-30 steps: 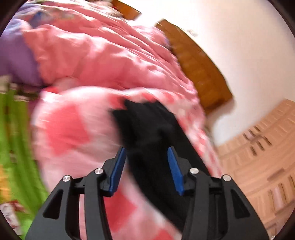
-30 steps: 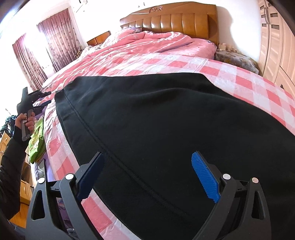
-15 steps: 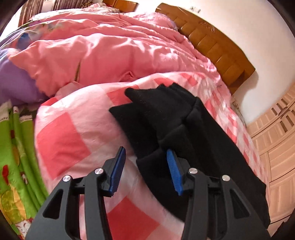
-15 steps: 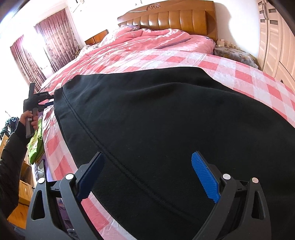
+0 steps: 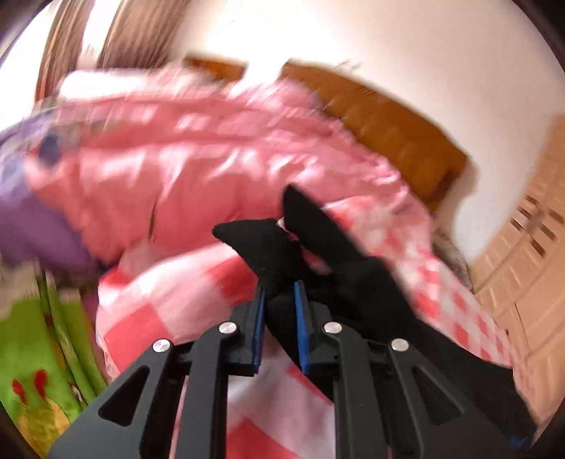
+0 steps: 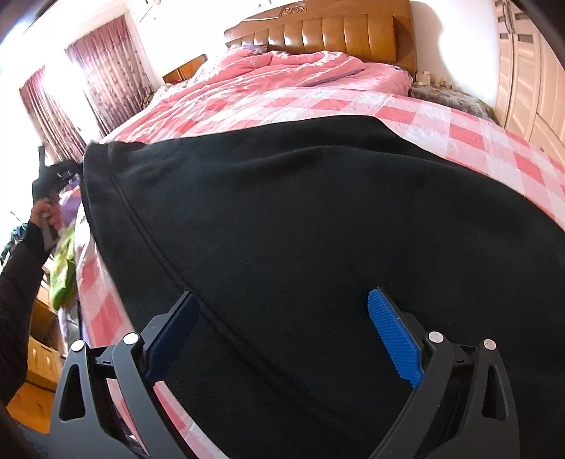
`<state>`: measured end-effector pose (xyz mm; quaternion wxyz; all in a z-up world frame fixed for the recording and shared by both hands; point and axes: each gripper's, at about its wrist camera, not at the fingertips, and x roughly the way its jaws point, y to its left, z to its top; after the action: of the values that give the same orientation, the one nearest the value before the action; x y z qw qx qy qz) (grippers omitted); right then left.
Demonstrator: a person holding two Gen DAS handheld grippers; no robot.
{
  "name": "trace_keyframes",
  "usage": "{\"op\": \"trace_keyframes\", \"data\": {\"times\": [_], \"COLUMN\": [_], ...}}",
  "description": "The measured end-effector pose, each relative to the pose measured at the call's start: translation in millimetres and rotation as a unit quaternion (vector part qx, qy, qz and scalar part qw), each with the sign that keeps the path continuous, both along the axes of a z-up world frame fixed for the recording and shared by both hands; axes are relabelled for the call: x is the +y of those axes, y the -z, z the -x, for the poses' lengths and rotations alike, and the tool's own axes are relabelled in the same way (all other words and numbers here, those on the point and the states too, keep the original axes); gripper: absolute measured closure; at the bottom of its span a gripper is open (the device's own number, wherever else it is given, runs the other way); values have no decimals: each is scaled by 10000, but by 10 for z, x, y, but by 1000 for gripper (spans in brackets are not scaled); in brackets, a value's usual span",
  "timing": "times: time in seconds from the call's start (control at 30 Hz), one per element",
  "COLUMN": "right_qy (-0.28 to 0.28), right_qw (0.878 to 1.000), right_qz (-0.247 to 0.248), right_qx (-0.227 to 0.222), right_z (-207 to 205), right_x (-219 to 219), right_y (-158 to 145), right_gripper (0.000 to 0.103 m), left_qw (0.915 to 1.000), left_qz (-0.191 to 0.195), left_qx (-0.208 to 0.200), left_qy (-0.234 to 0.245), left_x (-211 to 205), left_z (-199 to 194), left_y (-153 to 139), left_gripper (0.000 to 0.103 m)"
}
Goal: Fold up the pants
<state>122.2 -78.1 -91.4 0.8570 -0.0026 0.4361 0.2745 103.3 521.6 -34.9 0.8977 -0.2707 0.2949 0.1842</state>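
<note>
left gripper (image 5: pixel 279 321) is clamped on one end of the black pants (image 6: pixel 317 247), which lie spread along the checked bed's (image 6: pixel 441 120) near edge, while right gripper (image 6: pixel 282 339) hovers wide open over them.

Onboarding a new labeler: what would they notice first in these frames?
First, the black pants spread wide over the pink checked bedspread, filling most of the right wrist view, with the open right gripper poised over them. Next, in the blurred left wrist view, the left gripper is shut on a bunched end of the pants, lifted off the bedspread. Behind sit a rumpled pink quilt and a wooden headboard.
</note>
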Motion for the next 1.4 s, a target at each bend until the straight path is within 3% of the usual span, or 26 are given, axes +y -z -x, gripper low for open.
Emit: {"op": "trace_keyframes", "data": {"times": [0.03, 0.1, 0.2, 0.23, 0.3, 0.33, 0.4, 0.53, 0.63, 0.7, 0.8, 0.87, 0.93, 1.03, 1.17, 1.23, 1.27, 1.33, 1.4], "right_qy": [-66, -121, -156, -165, -175, -178, -165, -146, -89, -4, 202, 371, 520, 860, 1331, 1538, 1661, 1626, 1603], "right_qw": [9999, 9998, 9998, 9998, 9997, 9997, 9997, 9998, 9997, 9996, 9995, 9990, 9983, 9959, 9907, 9878, 9859, 9867, 9868], "right_qz": [-86, -137, -55, -77, -150, -177, -199, -132, -203, -269, -234, -233, -239, -110, 55, 160, 164, 10, 165], "right_qx": [21, 72, 77, 77, 58, 49, 34, 6, 43, 72, -56, -108, -137, -259, -286, -209, -122, -81, -129], "right_z": [19, 33, 20, 18, 21, 19, 25, 25, 34, 49, 77, 81, 82, 116, 169, 167, 158, 166, 179], "right_x": [9, 30, 53, 46, 21, 12, 13, 37, 14, -39, -191, -336, -452, -688, -1085, -1226, -1331, -1409, -1376], "right_y": [1, -9, -15, -14, -11, -7, -12, -12, -41, -79, -159, -194, -214, -258, -290, -233, -169, -110, -114], "right_gripper": [9, 9, 9, 9, 9, 9, 9, 8, 8, 9, 8, 8, 8, 8, 8, 8, 8, 9, 9], "left_qw": [9995, 9985, 9969, 9960, 9950, 9928, 9910, 9950, 9947, 9967, 9952, 9953, 9957, 9962, 9998, 9998, 9993, 9949, 9940], "left_qz": [-54, -48, 667, 783, 692, 599, 677, 875, 969, 779, 929, 910, 811, 764, 110, -137, -120, 327, 377], "left_qx": [286, 482, 135, 114, 176, 196, -141, -416, -259, 242, 301, 319, 452, 410, 51, 122, 356, 949, 1019], "left_qy": [-103, -242, -384, -424, -697, -1019, -1143, -221, 204, 22, 13, 50, 17, -12, 125, 72, -6, 16, 135], "left_x": [49, 92, 238, 269, 293, 329, 355, 144, -46, -128, -137, -160, -158, -131, -394, -419, -333, -111, -86], "left_z": [-65, -86, 37, 76, 172, 292, 457, 387, 174, -16, -139, -188, -190, -153, 63, 137, 115, -3, -21], "left_y": [148, 317, 412, 399, 328, 244, 100, -129, -125, -28, 93, 133, 193, 209, -207, -329, -265, 98, 260], "left_gripper": [88, 88, 85, 76, 70, 50, 40, 42, 48, 50, 53, 60, 81, 88, 89, 89, 89, 87, 82]}}
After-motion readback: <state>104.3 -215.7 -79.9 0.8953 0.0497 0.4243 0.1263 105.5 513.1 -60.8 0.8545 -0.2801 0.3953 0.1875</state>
